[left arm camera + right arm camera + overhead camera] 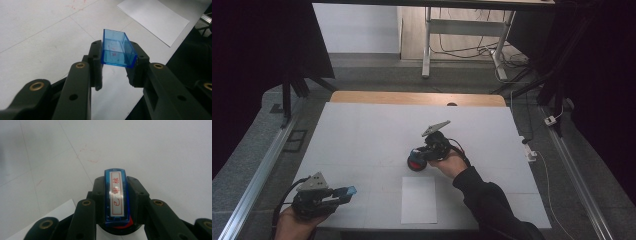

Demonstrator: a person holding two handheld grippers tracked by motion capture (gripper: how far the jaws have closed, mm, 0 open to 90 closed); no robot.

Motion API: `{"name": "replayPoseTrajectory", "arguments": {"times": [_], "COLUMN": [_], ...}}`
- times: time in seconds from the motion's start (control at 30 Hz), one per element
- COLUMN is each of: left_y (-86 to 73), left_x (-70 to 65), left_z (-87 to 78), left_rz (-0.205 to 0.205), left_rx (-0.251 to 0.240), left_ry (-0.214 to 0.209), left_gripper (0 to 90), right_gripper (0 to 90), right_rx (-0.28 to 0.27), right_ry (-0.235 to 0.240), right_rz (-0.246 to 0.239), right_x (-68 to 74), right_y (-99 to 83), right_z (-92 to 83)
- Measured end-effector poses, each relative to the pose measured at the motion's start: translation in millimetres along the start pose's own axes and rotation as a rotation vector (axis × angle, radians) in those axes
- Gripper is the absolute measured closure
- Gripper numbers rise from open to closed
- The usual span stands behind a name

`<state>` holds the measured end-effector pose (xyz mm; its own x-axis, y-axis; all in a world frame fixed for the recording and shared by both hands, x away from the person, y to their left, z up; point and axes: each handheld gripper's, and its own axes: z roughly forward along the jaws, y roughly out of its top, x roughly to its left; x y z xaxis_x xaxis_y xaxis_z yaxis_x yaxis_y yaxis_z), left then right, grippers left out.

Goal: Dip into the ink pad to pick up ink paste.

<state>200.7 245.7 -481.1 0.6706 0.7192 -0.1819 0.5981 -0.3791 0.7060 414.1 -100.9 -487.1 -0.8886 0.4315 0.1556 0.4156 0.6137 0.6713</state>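
Observation:
My left gripper (343, 193) hovers at the table's front left, shut on a clear blue rectangular cap (349, 190). In the left gripper view the blue cap (117, 48) sits crosswise between the fingertips, open end facing the camera, with the left gripper (117, 62) clamped on its sides. Near the table's middle, my right gripper (420, 157) is shut on a stamp (415, 162) with a blue body and a red base. In the right gripper view the stamp (116, 195) stands between the jaws of the right gripper (117, 187), showing a white label with red characters.
A white sheet of paper (419, 200) lies flat near the front edge, just below the right hand; the paper (155, 15) lies right of the cap in the left gripper view. The white tabletop (372, 130) bears faint red marks (86, 151). Metal rails flank the table.

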Motion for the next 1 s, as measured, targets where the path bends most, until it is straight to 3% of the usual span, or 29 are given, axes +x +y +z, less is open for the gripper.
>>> {"name": "replayPoseTrajectory", "arguments": {"times": [0.1,0.33,0.4,1.0], "left_y": [0.0,0.1,0.0,0.2], "left_x": [-0.1,-0.3,-0.4,0.5], "left_z": [0.0,0.1,0.1,0.6], "left_rz": [0.001,0.004,0.005,0.004], "left_rx": [0.001,0.002,0.002,0.007], "left_ry": [-0.001,0.000,-0.001,-0.012], "left_gripper": [68.0,68.0,68.0,68.0], "right_gripper": [70.6,70.5,70.4,70.1], "right_rx": [-0.004,0.024,0.024,0.003], "right_ry": [-0.003,-0.082,-0.093,-0.083], "right_rz": [-0.001,-0.117,-0.127,-0.116], "right_x": [1.0,16.5,18.7,18.6], "right_y": [-0.2,1.9,1.9,3.3], "right_z": [0.3,1.6,1.9,-2.0]}}
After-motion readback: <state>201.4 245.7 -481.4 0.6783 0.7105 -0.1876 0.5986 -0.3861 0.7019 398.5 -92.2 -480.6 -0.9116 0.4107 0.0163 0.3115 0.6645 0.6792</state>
